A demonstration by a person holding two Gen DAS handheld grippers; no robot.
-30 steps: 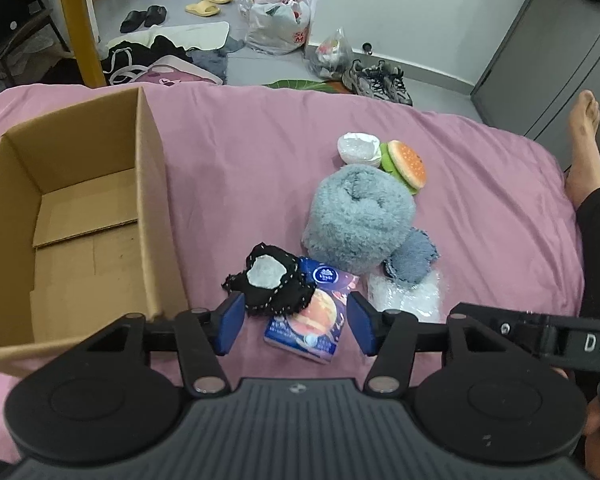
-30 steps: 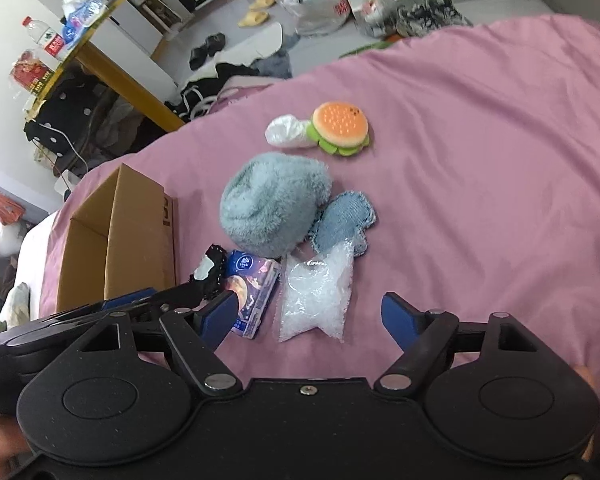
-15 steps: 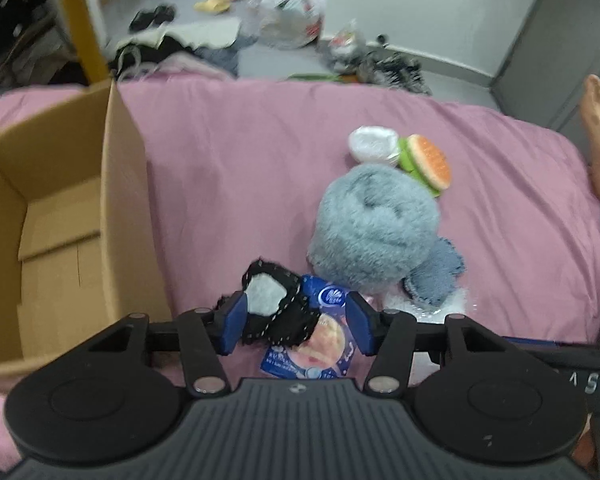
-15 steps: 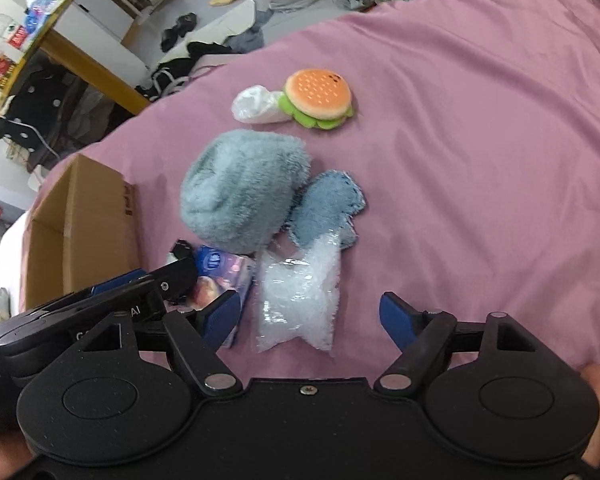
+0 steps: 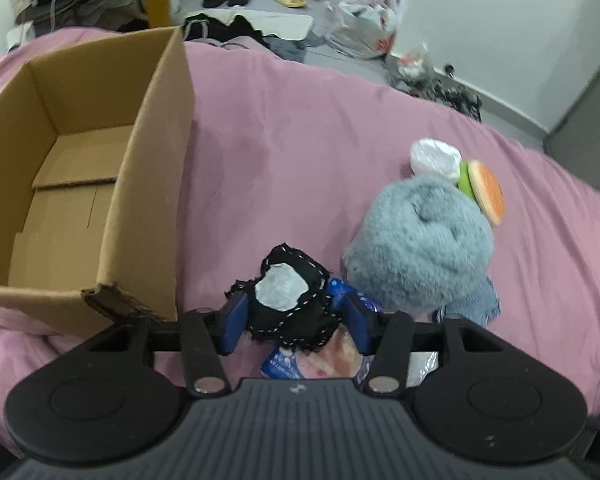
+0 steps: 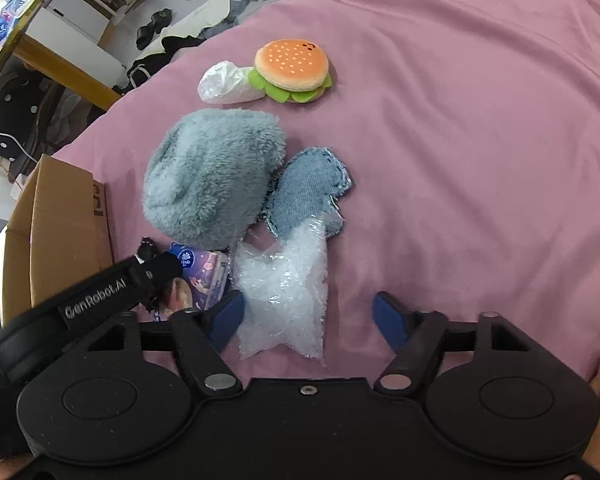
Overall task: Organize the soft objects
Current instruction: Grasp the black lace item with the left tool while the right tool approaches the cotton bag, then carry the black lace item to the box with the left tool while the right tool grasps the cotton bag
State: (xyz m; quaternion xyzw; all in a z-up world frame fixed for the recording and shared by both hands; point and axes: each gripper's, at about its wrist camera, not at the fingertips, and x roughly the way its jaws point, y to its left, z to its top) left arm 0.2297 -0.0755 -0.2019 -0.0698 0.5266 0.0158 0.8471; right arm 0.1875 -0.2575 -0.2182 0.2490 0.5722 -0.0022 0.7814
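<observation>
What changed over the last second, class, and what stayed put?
The left hand-held gripper advanced and closed around the black fabric pouch. The right hand-held gripper stayed open, nearing the bubble wrap. The cardboard box, fluffy grey bundle and burger plush stayed put.

One cardboard box (image 5: 148,184), seven soft objects (image 6: 216,176).
</observation>
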